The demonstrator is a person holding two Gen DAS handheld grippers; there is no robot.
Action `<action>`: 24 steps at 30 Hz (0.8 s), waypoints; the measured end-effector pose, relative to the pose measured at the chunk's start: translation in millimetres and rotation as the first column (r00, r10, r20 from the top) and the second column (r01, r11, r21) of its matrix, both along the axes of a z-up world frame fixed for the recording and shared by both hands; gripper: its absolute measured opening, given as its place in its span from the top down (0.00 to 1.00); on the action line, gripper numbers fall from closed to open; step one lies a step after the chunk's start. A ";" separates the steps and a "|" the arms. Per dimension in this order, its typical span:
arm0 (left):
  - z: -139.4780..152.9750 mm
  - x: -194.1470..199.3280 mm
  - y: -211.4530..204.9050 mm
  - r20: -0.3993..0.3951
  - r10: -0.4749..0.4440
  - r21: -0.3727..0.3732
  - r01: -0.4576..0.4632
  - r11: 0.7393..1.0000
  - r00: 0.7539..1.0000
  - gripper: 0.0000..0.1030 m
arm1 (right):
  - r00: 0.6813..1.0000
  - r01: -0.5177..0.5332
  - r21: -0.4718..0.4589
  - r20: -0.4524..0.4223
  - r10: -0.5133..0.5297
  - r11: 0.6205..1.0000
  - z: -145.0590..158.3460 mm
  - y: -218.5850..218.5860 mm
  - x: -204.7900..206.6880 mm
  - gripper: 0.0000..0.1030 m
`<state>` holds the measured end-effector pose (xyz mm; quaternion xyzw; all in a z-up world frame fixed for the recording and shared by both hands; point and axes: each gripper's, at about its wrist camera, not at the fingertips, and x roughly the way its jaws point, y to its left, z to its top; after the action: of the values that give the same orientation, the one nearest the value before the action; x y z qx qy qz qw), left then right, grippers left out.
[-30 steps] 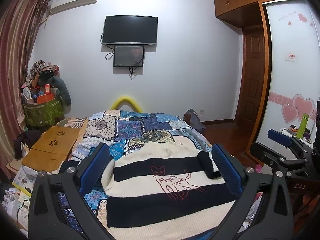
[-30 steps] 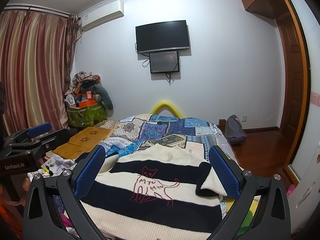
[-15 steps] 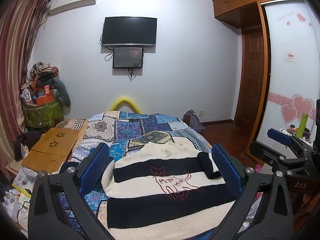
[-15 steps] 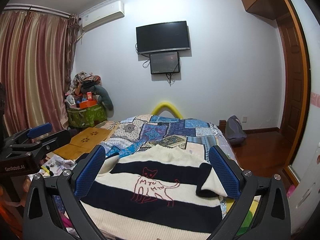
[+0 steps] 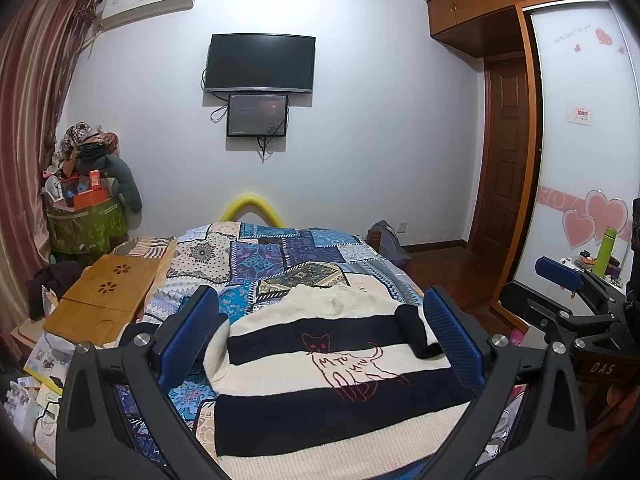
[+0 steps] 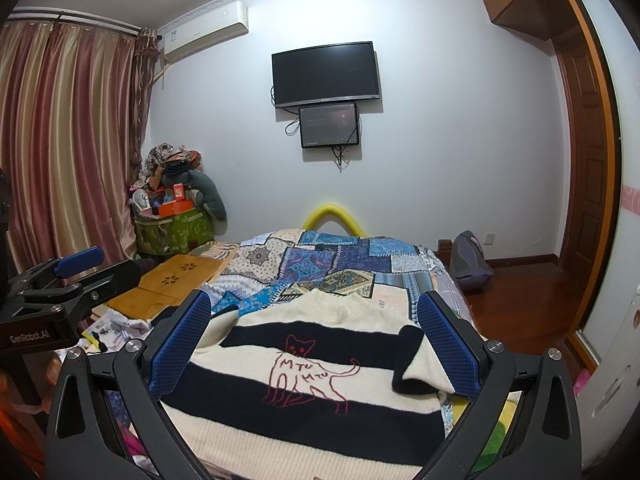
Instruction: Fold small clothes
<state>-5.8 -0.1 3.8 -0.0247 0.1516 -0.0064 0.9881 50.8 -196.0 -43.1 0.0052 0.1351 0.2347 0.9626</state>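
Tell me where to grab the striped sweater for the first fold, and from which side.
Take the striped sweater by its right sleeve, already flopped inward with a raised cuff edge lying on the body. Bring the right gripper in from the right edge of the bed, fingers low, pinching that loose edge; both grippers are open and hovering above it.

Wooden lap tray (image 5: pixel 105 295) crowds the bed's (image 5: pixel 280 248) left edge — right side open.

The striped sweater (image 5: pixel 320 396) looks like soft, fuzzy knit, matt. Under it the patchwork quilt (image 5: pixel 280 252) is smooth printed cloth. The lap desk (image 5: pixel 104 296) appears to be pale bamboo or wood. The curtains (image 6: pixel 68 144) have a satin sheen.
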 end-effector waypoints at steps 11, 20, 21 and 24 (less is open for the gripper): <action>-0.7 -0.2 0.2 0.001 0.003 0.000 -0.003 1.000 1.000 0.00 | 1.000 0.002 -0.002 -0.001 -0.002 1.000 -2.1 0.5 0.7 0.01; -2.5 1.8 1.7 -0.001 0.006 -0.006 -0.006 1.000 1.000 0.00 | 1.000 0.002 -0.006 -0.005 -0.002 1.000 -4.5 1.3 3.3 0.01; -2.9 2.7 2.0 -0.001 0.007 -0.008 -0.007 1.000 1.000 0.00 | 1.000 0.002 -0.007 -0.006 -0.002 1.000 -5.3 2.0 4.1 0.01; -4.6 5.8 3.7 -0.005 0.010 -0.013 -0.010 1.000 1.000 0.00 | 1.000 0.002 -0.011 -0.012 -0.002 1.000 -6.6 3.8 6.6 0.01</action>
<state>0.0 3.6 -0.8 -0.0318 0.1538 -0.0022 0.9876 57.4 -192.2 -49.7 0.0015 0.1420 0.2329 0.9621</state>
